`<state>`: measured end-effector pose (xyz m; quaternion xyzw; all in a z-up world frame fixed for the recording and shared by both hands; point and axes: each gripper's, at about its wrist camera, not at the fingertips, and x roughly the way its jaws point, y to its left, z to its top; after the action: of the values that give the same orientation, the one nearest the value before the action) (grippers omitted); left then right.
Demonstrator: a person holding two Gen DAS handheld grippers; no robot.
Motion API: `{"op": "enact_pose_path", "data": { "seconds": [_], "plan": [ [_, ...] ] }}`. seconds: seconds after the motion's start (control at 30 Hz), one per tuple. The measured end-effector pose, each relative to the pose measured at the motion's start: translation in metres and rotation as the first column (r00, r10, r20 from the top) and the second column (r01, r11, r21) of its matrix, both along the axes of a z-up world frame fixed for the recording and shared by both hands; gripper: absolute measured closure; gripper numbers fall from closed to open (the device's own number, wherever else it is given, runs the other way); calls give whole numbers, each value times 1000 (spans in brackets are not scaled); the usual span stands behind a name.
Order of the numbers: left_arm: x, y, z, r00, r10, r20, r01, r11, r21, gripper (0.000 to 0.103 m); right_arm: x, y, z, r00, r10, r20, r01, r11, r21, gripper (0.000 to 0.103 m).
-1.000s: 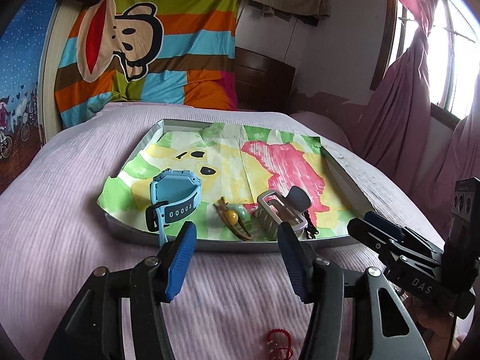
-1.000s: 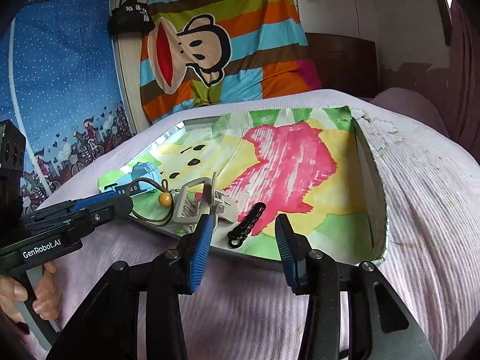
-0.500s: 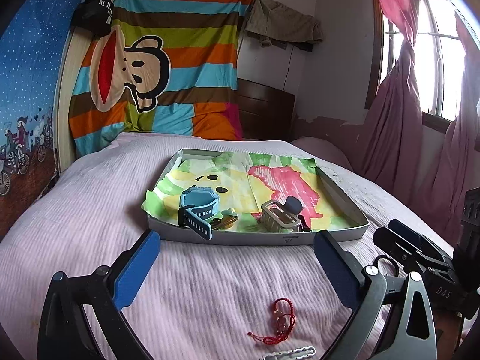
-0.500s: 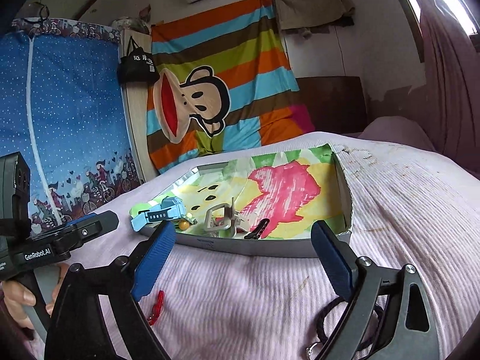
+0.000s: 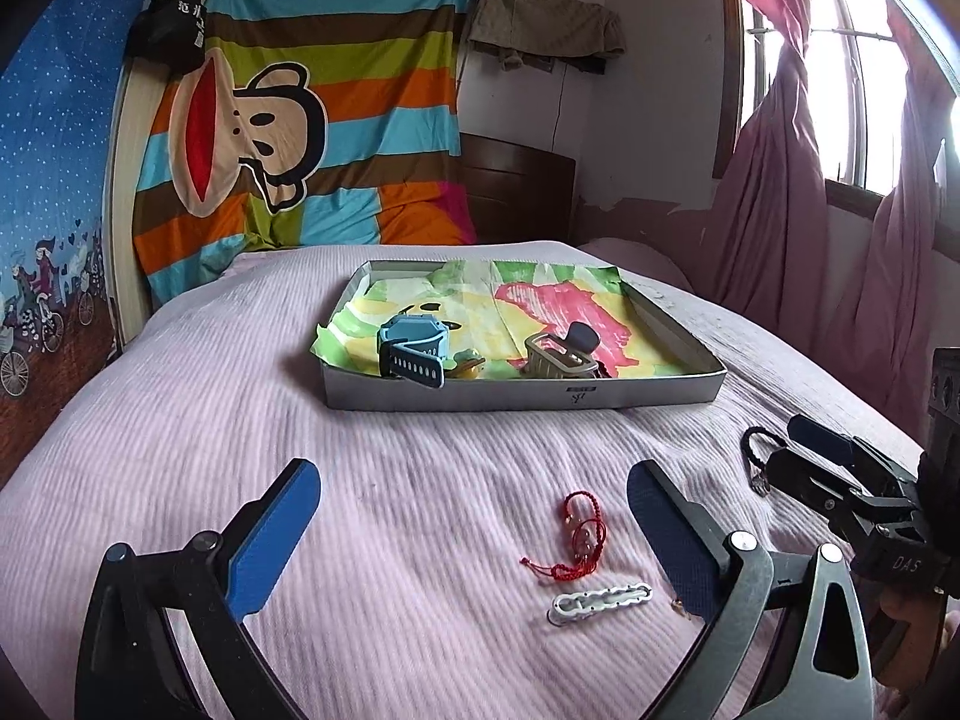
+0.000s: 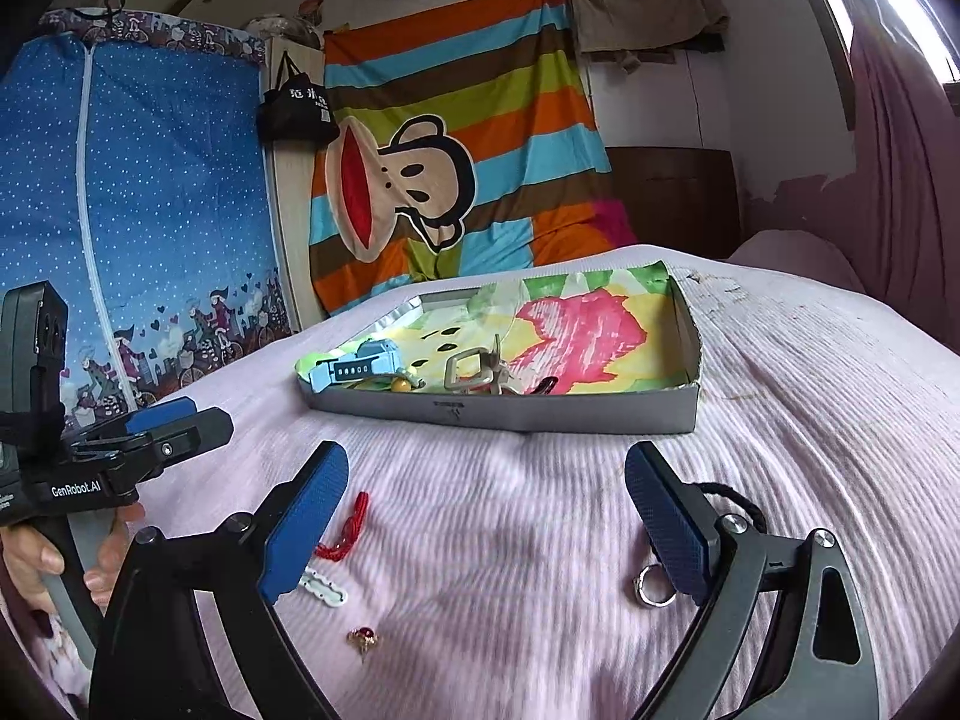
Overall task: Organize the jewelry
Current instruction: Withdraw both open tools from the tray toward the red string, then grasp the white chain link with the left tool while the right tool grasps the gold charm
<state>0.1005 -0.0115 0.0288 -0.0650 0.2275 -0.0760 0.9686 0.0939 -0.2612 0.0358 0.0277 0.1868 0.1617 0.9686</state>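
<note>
A grey tray (image 5: 522, 399) lined with painted paper sits mid-bed and holds a blue watch (image 5: 414, 348), a beige claw clip (image 5: 558, 357) and a black hair clip (image 6: 543, 385). On the pink bedspread in front of it lie a red string bracelet (image 5: 579, 540), a white hair clip (image 5: 600, 597), a gold ring with a red stone (image 6: 363, 639), a silver ring (image 6: 651, 588) and a black braided cord (image 5: 753, 450). My left gripper (image 5: 471, 480) stands open over the bedspread, left of the red bracelet. My right gripper (image 6: 487, 459) is open and empty, the silver ring by its right finger.
A striped cartoon-monkey blanket (image 5: 288, 138) hangs behind the bed, beside a blue fabric wardrobe (image 6: 120, 210). Pink curtains (image 5: 780, 180) and a window are on the right. A hand (image 6: 36, 558) holds the left gripper's handle at the left edge.
Both grippers have drawn back from the tray and opened wide. The loose bracelets, rings and white clip on the bedspread have come into view.
</note>
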Motion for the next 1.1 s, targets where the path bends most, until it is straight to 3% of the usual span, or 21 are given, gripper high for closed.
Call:
{"op": "enact_pose_path", "data": {
  "seconds": [0.4, 0.57, 0.87, 1.1],
  "plan": [
    [-3, -3, -16, 987, -120, -110, 120, 993, -10, 0, -11, 16, -17, 988, 123, -89, -130, 988, -78, 14],
    [-1, -11, -21, 973, -179, -148, 180, 984, -7, 6, -8, 24, -24, 976, 171, -137, -185, 978, -92, 35],
    [5, -12, -32, 946, -239, -219, 234, 971, -49, 26, -8, 33, -33, 954, 234, -189, -254, 963, -89, 61],
    [10, -17, -42, 921, -286, -263, 275, 958, -81, 42, -4, 40, -39, 931, 272, -243, -303, 948, -99, 74]
  ]
}}
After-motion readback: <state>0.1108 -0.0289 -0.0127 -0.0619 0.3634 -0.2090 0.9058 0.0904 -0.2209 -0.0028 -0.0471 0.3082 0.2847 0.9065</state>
